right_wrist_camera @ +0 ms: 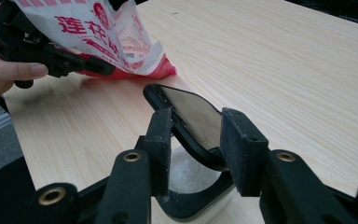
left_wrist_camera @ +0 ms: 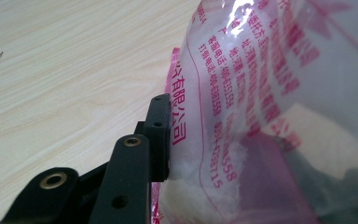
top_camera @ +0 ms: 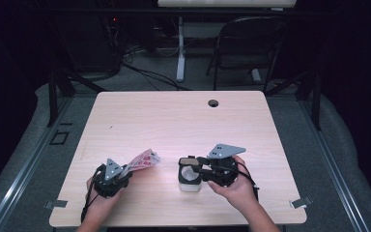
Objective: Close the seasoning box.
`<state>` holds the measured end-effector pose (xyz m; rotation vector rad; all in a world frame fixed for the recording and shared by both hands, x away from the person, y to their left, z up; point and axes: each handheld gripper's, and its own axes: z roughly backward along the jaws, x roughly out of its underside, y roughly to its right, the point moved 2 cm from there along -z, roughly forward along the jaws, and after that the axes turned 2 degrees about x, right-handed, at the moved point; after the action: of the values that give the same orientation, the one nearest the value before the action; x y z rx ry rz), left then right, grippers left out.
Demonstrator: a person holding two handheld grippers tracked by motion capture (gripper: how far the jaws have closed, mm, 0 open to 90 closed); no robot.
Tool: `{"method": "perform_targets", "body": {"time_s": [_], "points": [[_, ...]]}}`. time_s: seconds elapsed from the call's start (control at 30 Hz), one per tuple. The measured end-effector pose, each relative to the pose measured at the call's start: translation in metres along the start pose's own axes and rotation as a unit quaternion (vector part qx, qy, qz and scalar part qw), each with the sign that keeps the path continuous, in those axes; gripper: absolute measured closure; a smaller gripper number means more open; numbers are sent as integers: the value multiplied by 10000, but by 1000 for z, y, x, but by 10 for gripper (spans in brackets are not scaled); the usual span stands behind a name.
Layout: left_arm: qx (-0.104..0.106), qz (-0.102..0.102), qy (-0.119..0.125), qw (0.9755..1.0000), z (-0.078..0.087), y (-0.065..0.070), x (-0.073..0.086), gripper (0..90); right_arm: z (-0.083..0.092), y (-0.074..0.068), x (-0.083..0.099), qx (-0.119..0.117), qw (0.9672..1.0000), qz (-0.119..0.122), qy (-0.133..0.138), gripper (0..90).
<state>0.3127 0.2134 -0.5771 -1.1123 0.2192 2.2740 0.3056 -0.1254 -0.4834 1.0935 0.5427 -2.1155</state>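
My left gripper (top_camera: 125, 171) is shut on a clear plastic bag (top_camera: 144, 160) with red print, at the near left of the table. In the left gripper view one black finger (left_wrist_camera: 158, 135) presses the bag (left_wrist_camera: 270, 107), which holds white grains; the other finger is hidden behind it. The bag's far tip (right_wrist_camera: 161, 70) rests on the wood. My right gripper (top_camera: 196, 168) points left at a small white jar (top_camera: 191, 185). Its black flip lid (right_wrist_camera: 191, 121) stands open between the gripper's (right_wrist_camera: 198, 116) spread jaws. White grains (right_wrist_camera: 191, 177) lie in the jar.
The pale wooden table (top_camera: 183, 121) has a round cable hole (top_camera: 213, 103) near its far edge. Behind it stand a dark folding chair (top_camera: 251, 43) and a white desk leg (top_camera: 180, 48). Metal clips (top_camera: 300, 203) sit at the near corners.
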Motion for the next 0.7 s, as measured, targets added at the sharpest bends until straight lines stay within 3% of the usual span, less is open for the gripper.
{"method": "perform_targets", "body": {"time_s": [0.2, 0.27, 0.4, 0.5, 0.7], "points": [[5, -216, -108, 9997, 2, 0, 6, 561, -2, -6, 8, 39, 9999, 150, -49, 628], [61, -344, -267, 9990, 5, 1, 7, 537, -3, -7, 11, 32, 9999, 141, -35, 620], [228, -815, -584, 9947, 11, 8, 17, 413, -3, -8, 14, -9, 9999, 86, -52, 617], [287, -1057, -726, 9913, 17, 12, 24, 336, -3, -8, 15, -19, 9999, 87, -88, 615], [418, -868, -716, 9928, 26, 10, 31, 289, -3, -7, 15, 11, 10000, 2, -47, 614]]}}
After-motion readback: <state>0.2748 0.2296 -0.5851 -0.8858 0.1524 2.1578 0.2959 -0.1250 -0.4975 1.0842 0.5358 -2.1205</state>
